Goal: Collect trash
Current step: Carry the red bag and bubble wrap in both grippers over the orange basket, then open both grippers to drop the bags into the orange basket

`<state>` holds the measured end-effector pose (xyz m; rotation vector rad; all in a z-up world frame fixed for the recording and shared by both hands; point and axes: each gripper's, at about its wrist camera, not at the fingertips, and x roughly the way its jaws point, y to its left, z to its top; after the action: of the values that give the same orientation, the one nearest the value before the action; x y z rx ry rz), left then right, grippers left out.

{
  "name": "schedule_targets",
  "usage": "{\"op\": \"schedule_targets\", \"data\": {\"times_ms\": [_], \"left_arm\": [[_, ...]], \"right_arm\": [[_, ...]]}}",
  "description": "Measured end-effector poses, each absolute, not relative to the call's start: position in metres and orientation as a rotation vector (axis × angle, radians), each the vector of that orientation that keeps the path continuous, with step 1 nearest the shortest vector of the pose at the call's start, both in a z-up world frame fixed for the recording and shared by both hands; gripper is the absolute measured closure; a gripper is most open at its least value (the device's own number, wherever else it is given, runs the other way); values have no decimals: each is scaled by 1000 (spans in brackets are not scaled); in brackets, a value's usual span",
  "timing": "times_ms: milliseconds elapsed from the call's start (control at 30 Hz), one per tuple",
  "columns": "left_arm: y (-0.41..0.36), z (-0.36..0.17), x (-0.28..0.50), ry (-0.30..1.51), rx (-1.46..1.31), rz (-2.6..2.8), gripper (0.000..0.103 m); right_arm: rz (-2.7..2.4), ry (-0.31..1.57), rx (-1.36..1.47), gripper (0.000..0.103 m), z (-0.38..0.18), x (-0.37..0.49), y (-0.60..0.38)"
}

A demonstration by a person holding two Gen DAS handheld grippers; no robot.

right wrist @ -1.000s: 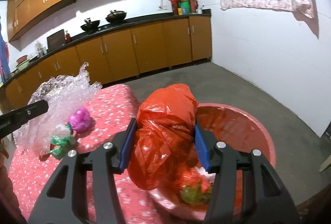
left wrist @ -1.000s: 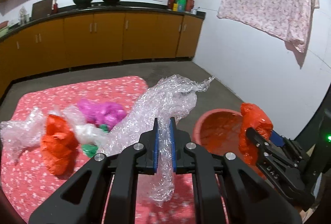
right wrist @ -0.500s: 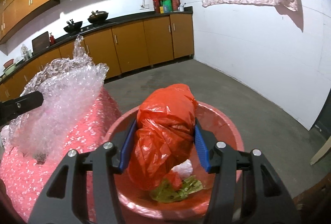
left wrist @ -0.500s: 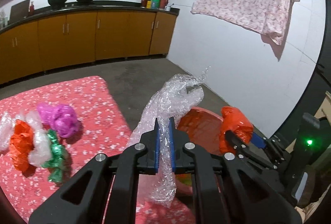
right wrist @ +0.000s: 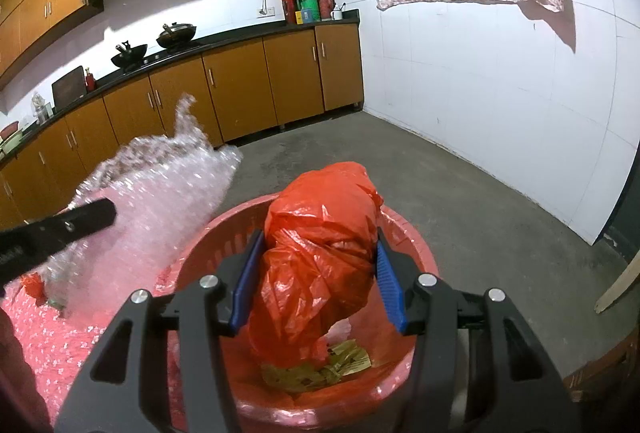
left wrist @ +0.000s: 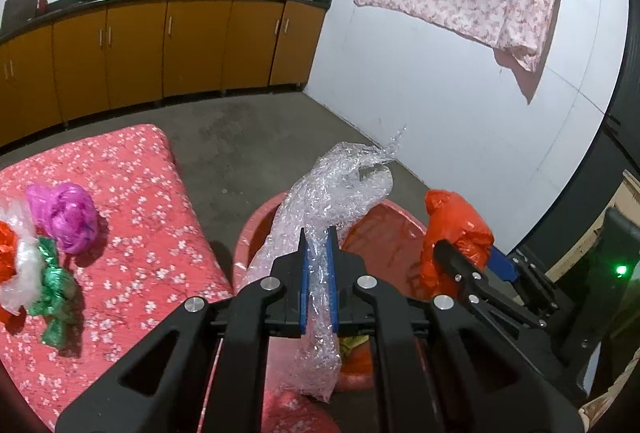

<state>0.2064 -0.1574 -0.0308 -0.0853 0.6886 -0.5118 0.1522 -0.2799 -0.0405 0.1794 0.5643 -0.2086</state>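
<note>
My left gripper (left wrist: 318,237) is shut on a long crumpled piece of bubble wrap (left wrist: 332,193) and holds it over the near rim of the red plastic basin (left wrist: 256,233). My right gripper (right wrist: 318,249) is shut on a crumpled orange plastic bag (right wrist: 320,233) and holds it above the middle of the basin (right wrist: 412,245). The right gripper (left wrist: 476,257) with the orange bag (left wrist: 456,225) also shows in the left wrist view. The bubble wrap (right wrist: 160,201) shows at the left of the right wrist view. Scraps of yellow-green wrapper (right wrist: 320,365) lie in the basin.
A table with a red flowered cloth (left wrist: 132,201) is to the left of the basin. On it lie a magenta bag (left wrist: 64,217), a green wrapper (left wrist: 52,297) and white and orange plastic (left wrist: 16,265). Orange kitchen cabinets (left wrist: 160,49) line the far wall. A white wall (right wrist: 500,93) is at the right.
Both grippers have moved right, away from the table and over the basin, each still holding its trash. The bubble wrap now hangs over the basin's rim.
</note>
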Motion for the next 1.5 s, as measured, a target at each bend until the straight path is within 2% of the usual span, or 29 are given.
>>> {"op": "schedule_targets", "data": {"times_ms": [633,767,867,933,967,1400,1500], "left_arm": [[-194,-42,217,732,-33,-543,95],[-196,-45,220,747,-38,-553,95],[-197,-48,222,768,-45,-555,86],[-195,-49,223,772,-53,-547,66],[-194,-49,223,769,-57,-542,64],[-142,-43,219,720,-59,-372,62],[-123,-40,209,704,-55,-320,53]], "right_arm": [[-206,568,198,51,-44,153,-287],[-182,569,214,47,-45,153,-289],[-174,566,217,43,-44,153,-290],[-173,565,215,41,-44,154,-290],[-174,565,214,39,-44,154,-290],[-226,583,186,39,-49,143,-295],[-214,572,163,36,-44,143,-282]]}}
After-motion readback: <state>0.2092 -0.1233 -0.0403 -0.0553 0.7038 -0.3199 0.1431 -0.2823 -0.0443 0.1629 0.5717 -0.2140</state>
